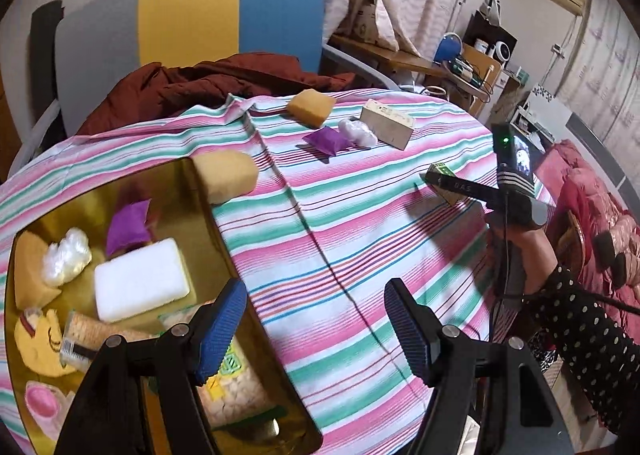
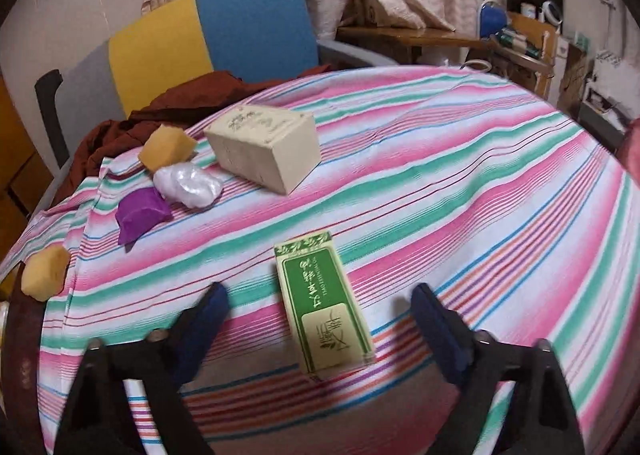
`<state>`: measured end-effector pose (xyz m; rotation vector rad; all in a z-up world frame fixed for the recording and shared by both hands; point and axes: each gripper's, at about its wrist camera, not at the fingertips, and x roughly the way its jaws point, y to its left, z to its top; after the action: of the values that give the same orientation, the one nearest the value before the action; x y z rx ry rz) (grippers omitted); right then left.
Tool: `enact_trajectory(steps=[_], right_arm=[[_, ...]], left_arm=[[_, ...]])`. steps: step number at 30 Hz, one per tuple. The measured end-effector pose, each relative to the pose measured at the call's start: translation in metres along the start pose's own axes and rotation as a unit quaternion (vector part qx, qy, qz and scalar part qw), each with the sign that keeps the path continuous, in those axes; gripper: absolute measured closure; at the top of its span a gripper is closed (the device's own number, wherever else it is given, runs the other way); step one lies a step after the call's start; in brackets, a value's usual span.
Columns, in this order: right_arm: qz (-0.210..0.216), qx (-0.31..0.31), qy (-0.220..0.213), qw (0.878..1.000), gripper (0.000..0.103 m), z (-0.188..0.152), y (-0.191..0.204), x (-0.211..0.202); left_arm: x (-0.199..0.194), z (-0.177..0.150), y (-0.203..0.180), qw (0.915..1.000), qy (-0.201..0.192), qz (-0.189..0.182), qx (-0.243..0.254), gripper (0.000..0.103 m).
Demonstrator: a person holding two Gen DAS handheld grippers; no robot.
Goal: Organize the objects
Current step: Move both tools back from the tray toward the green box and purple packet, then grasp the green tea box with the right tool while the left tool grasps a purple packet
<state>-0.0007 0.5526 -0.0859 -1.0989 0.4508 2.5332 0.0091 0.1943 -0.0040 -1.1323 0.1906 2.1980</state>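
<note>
Right gripper (image 2: 320, 319) is straddling the green box (image 2: 324, 303), jaws spread, not yet pinching; next, closing; left gripper (image 1: 316, 327) is hovering spread beside the tray (image 1: 236, 255).

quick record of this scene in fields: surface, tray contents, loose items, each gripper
surface: striped tablecloth
tray: gold tray holding a white sponge, purple pouch, snack packs
loose items: green box, cream box, purple pouch, white wad, two yellow sponges
left gripper: open, empty, beside the tray
right gripper: open, fingers either side of the green box, not pressing it
</note>
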Motion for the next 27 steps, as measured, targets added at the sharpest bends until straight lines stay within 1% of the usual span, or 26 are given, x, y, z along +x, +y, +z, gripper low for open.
enact_trajectory(steps=[1,2,3,4,5,8,11,13,14,16,18,20,21,24,27], right_arm=[[0.005,0.000,0.005,1.000,0.027,-0.001,0.000,0.003],[0.005,-0.002,0.007,1.000,0.027,-0.001,0.001,0.005],[0.004,-0.005,0.004,1.000,0.030,-0.002,0.002,0.004],[0.008,-0.009,0.002,1.000,0.035,-0.002,0.005,0.005],[0.010,-0.014,0.001,1.000,0.037,-0.004,0.007,0.006],[0.003,-0.024,-0.003,1.000,0.045,-0.006,0.011,0.008],[-0.002,-0.019,-0.008,1.000,0.053,-0.008,0.009,0.007],[-0.007,-0.007,-0.013,1.000,0.069,-0.009,0.004,0.006],[-0.008,0.000,-0.015,1.000,0.070,-0.009,0.001,0.005],[-0.002,0.007,-0.020,1.000,0.070,-0.010,-0.002,0.005],[-0.002,0.006,-0.021,1.000,0.070,-0.009,-0.002,0.005],[-0.007,0.004,-0.022,1.000,0.070,-0.010,-0.001,0.005],[-0.009,0.002,-0.024,1.000,0.070,-0.010,0.000,0.005],[-0.006,0.005,-0.027,1.000,0.070,-0.011,-0.001,0.005],[0.001,0.011,-0.029,1.000,0.070,-0.011,-0.004,0.005]], left_arm=[[0.002,0.003,-0.001,1.0000,0.002,0.000,0.003,0.030],[0.007,0.008,-0.003,1.0000,0.005,-0.001,0.006,0.030],[0.011,0.012,-0.004,0.9999,0.008,-0.003,0.008,0.030],[0.015,0.016,-0.006,0.9999,0.011,-0.006,0.011,0.030],[0.019,0.020,-0.008,0.9998,0.014,-0.008,0.014,0.030],[0.036,0.037,-0.013,0.9995,0.023,-0.011,0.020,0.030],[0.058,0.055,-0.017,0.9990,0.035,-0.006,0.028,0.030],[0.078,0.069,-0.021,0.9983,0.042,0.010,0.040,0.030],[0.086,0.075,-0.023,0.9979,0.043,0.014,0.046,0.030],[0.104,0.087,-0.024,0.9972,0.046,0.031,0.050,0.030],[0.125,0.101,-0.024,0.9970,0.046,0.040,0.047,0.030],[0.145,0.115,-0.025,0.9968,0.039,0.052,0.048,0.030],[0.153,0.121,-0.026,0.9963,0.036,0.054,0.056,0.029],[0.178,0.139,-0.035,0.9931,0.027,0.066,0.093,0.022],[0.197,0.153,-0.041,0.9887,0.020,0.071,0.131,0.020]])
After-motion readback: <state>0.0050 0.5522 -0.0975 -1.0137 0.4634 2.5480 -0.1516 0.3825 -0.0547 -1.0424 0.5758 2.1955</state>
